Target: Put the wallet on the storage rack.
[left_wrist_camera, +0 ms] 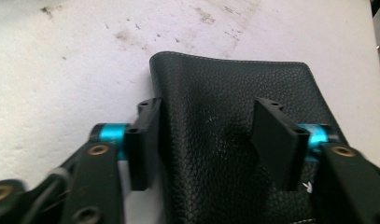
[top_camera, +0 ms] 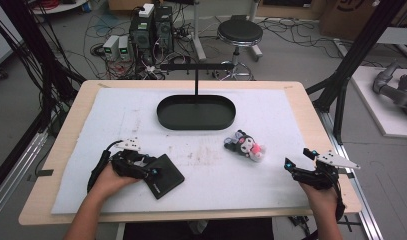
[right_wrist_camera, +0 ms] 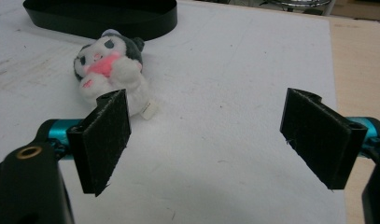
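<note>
Left gripper (left_wrist_camera: pixel 206 140), half open, straddles the wallet (left_wrist_camera: pixel 234 135) lying on the worktop (top_camera: pixel 216 170); squeeze squarely across the raised leather fold before lifting, while right gripper (right_wrist_camera: pixel 215 140) waits wide near the plush (right_wrist_camera: pixel 110 65).

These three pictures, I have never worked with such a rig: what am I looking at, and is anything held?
A person stands at a table covered with a white mat, holding a two-jaw tool in each hand. The high view looks down from above; the other two pictures come from cameras riding on each tool. The left tool has its jaws around a raised fold of a black leather wallet, though a firm pinch cannot be confirmed. The right tool is open and empty, aimed near a small plush toy. A black oval tray lies farther back.
</note>
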Demonstrator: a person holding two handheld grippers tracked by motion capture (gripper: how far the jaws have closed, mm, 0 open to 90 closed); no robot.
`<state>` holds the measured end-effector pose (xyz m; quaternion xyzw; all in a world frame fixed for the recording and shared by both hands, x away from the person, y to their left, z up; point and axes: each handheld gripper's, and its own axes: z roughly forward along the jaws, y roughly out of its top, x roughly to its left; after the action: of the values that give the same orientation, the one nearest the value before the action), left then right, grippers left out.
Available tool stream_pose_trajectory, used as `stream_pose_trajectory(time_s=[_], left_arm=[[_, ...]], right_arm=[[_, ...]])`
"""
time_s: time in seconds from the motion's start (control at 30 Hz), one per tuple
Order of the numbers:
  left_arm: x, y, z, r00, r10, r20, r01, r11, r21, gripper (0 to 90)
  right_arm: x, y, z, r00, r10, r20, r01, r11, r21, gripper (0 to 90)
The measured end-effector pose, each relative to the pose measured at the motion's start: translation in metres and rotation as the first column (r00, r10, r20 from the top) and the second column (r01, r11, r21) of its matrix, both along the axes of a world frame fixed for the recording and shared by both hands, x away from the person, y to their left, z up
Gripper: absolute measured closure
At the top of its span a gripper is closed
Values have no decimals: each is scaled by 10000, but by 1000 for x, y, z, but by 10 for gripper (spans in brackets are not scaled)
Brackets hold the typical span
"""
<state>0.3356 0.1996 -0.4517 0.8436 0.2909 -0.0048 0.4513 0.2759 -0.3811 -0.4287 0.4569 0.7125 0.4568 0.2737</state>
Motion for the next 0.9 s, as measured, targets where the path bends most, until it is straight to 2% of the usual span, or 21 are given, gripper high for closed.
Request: stream_pose_trajectory(time_s=[0.07, 0.1, 0.23, 0.33, 0.37, 0.43, 0.5, 0.63, 0.9], left_arm=[[0, 2, 1, 9996, 253, -113, -254, 9996, -86, 590], [0, 3, 2, 9996, 278, -63, -278, 9996, -66, 677], [-1, 3, 5, 9994, 322, 120, -323, 9994, 117, 754], [-3, 0, 12, 9987, 246, 454, -263, 9989, 381, 788], [-4, 0, 15, 9982, 230, 546, -249, 9991, 357, 795], [-6, 1, 19, 9976, 170, 667, -176, 9998, 98, 800], [-7, 3, 24, 9978, 148, 650, -124, 9992, -374, 804], [-7, 5, 31, 9972, 156, 725, -65, 9922, -1241, 808], [3, -8, 49, 9929, 223, 1166, -26, 9861, -1663, 809]], right_arm=[[0, 0, 0, 10000, -18, -26, 19, 10000, 31, 164], [0, 0, 0, 10000, -6, -11, 6, 10000, -2, 164], [0, 1, 0, 10000, 19, -8, -19, 10000, -10, 164], [0, 1, 0, 10000, 10, 3, -10, 10000, 2, 164], [-1, 0, 0, 10000, -6, 19, 6, 10000, -9, 164], [-1, 0, 0, 10000, -1, 36, 1, 10000, -13, 164], [-1, 0, 0, 10000, -43, -6, 43, 10000, 50, 164], [0, 0, 0, 10000, -43, -3, 43, 10000, 48, 164], [0, 1, 1, 10000, -32, 22, 32, 10000, 88, 164]])
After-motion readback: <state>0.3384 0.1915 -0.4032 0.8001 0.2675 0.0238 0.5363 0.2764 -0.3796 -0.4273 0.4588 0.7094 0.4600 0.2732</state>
